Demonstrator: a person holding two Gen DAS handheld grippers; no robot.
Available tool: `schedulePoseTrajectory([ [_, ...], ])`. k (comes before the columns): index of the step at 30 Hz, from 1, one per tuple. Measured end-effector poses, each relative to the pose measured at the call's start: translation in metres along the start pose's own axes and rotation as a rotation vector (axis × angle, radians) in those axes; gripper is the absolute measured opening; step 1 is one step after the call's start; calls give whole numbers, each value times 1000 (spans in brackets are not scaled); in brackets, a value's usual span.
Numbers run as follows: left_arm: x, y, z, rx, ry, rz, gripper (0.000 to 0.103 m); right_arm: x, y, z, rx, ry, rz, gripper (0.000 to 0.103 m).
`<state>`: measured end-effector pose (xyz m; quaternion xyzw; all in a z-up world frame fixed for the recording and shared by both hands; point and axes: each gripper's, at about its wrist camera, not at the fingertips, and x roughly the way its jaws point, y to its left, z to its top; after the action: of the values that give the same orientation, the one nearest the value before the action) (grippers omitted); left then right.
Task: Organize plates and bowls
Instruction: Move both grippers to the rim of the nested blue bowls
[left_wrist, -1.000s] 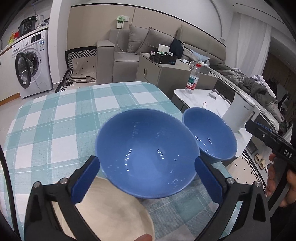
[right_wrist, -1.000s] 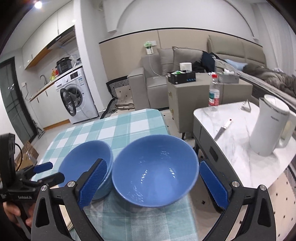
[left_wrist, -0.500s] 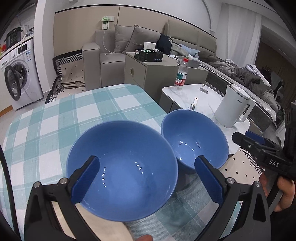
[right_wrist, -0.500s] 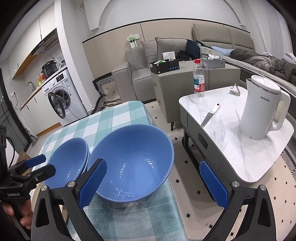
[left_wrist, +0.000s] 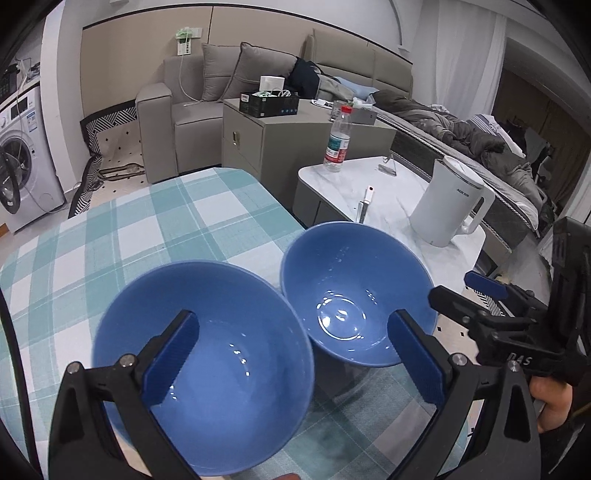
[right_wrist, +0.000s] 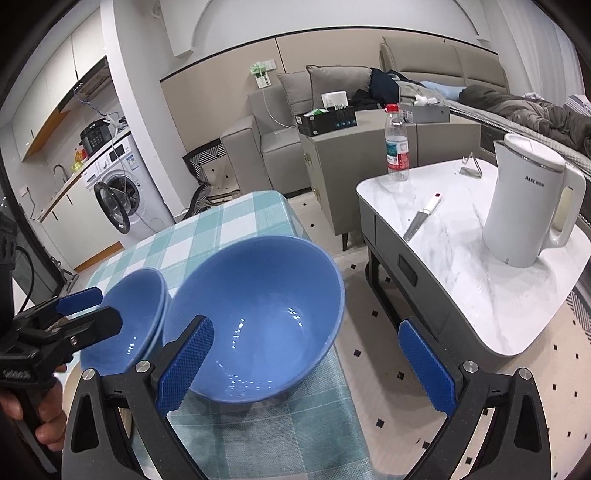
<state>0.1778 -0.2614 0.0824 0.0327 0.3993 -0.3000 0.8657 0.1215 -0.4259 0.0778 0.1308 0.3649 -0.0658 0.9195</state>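
Observation:
Two blue bowls sit side by side at the right end of the teal checked table (left_wrist: 155, 236). My left gripper (left_wrist: 291, 354) is open, its left finger over the nearer bowl (left_wrist: 229, 365) and its right finger by the farther bowl (left_wrist: 351, 291). My right gripper (right_wrist: 308, 365) is open, its left finger inside the rim of the right bowl (right_wrist: 266, 321), which sits at the table's right edge. The other bowl (right_wrist: 125, 317) lies to its left in the right wrist view, with the left gripper's fingers (right_wrist: 79, 299) over it.
A white marble side table (right_wrist: 469, 266) stands right of the checked table with a white kettle (right_wrist: 532, 199), a water bottle (right_wrist: 397, 144) and a knife (right_wrist: 421, 218). A grey sofa (left_wrist: 207, 103) and cabinet (left_wrist: 280, 140) stand behind; a washing machine (right_wrist: 118, 195) is at left.
Both grippers have moved forward and down over the bowls, so each left finger now reaches over a bowl's rim. The beige plate seen earlier under the left gripper is out of view.

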Motion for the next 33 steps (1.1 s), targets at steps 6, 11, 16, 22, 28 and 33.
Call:
schedulePoseTrajectory([
  [6, 5, -16, -7, 37, 20, -5, 101, 13, -4, -3, 6, 20, -16, 101],
  [11, 1, -25, -13, 36, 9, -38, 101, 15, -11, -4, 25, 21, -21, 101],
  [16, -2, -34, -17, 22, 3, -60, 101, 7, -17, -3, 43, -1, -24, 101],
  [22, 2, -45, -23, -8, 29, -97, 91, -1, -27, -2, 66, -24, -31, 101],
  [28, 10, -61, -30, -12, 69, -129, 72, -7, -36, -1, 85, -43, -26, 100],
  [33, 21, -65, -37, -52, 112, -142, 61, -1, -39, -1, 93, -36, -25, 97],
])
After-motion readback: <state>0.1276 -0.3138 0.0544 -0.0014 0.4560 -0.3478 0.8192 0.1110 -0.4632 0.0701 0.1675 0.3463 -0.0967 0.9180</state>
